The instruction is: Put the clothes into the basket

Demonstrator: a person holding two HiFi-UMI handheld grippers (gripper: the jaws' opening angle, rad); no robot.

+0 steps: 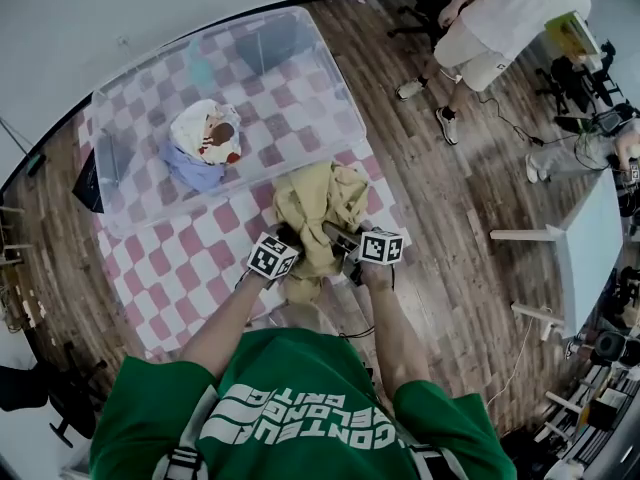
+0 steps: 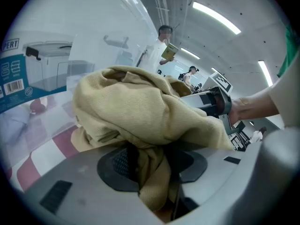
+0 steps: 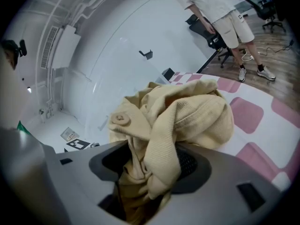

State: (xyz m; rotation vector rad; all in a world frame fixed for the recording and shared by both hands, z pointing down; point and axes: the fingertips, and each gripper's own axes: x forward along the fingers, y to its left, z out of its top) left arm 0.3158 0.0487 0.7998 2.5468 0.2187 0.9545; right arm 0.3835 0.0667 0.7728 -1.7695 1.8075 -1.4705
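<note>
Pink-and-white checkered mat (image 1: 190, 268) on wood floor. Clear plastic basket (image 1: 290, 108) sits on the mat's far half. Tan garment (image 1: 320, 203) is lifted off the mat, just in front of the basket's near wall and outside it. Left gripper (image 1: 288, 236) is clamped on a fold of the garment, jaws partly closed with cloth pinched between the pads. Right gripper (image 1: 340, 236) is the same, gripping a thicker bunch near a button (image 3: 120, 119). White and blue clothes (image 1: 205, 133) already lie in the basket.

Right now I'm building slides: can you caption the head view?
Left gripper and right gripper clamp a tan garment beside the clear bin.
</note>
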